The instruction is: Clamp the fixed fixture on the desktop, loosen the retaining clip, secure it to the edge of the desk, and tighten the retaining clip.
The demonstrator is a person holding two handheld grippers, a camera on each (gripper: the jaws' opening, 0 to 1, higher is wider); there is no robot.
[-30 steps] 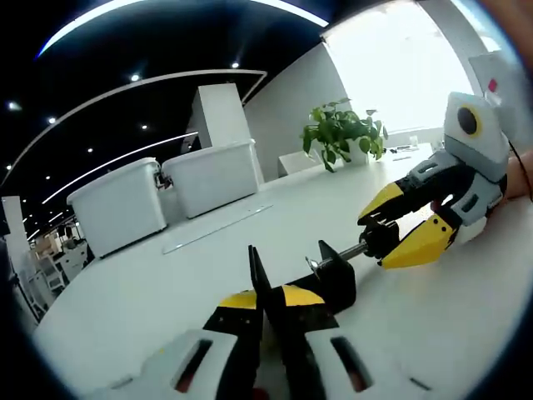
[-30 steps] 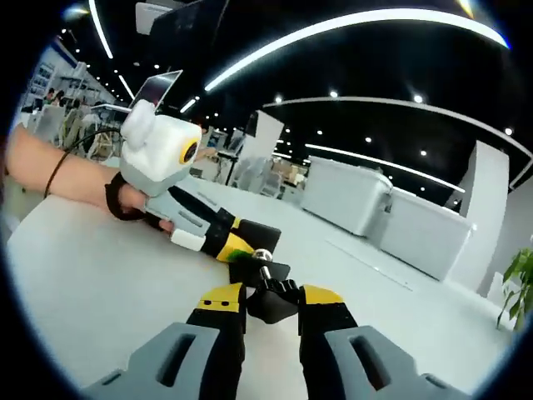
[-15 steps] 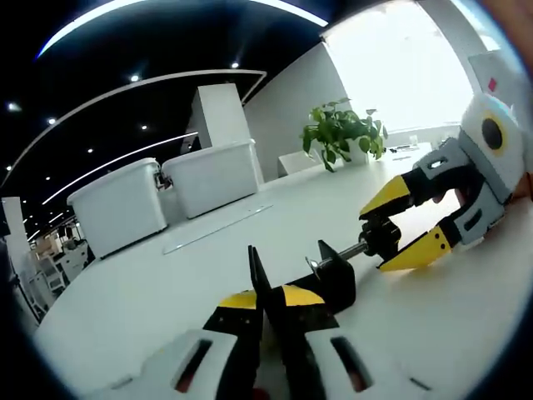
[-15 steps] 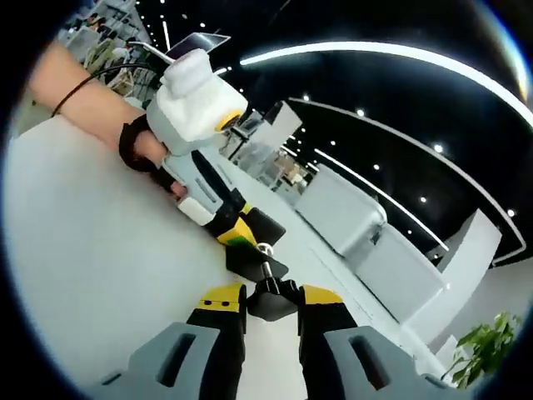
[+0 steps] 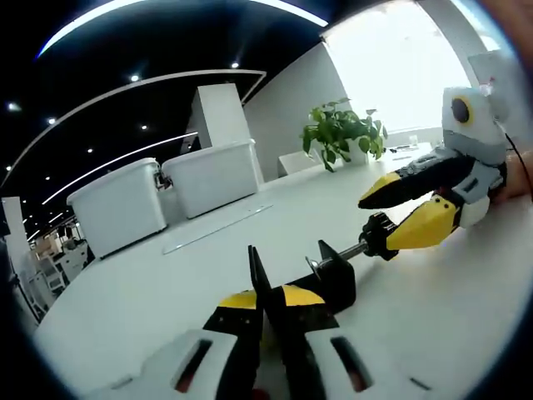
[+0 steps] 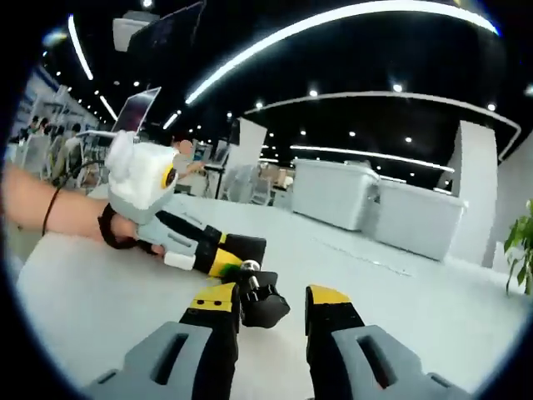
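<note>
Left gripper view: the left gripper (image 5: 265, 293) is clamped on one black metal clamp fixture (image 5: 331, 273) on the smooth white desk (image 5: 166, 283); two white bins (image 5: 171, 190) stand behind. Right gripper view: the right gripper (image 6: 271, 298) has its jaws apart around the fixture's round black knob (image 6: 261, 303).

Light: ceiling strips (image 6: 333, 21) and spots glow overhead; window (image 5: 400, 67) blows out white.
Quality: sharp centre, fisheye-bent edges.
</note>
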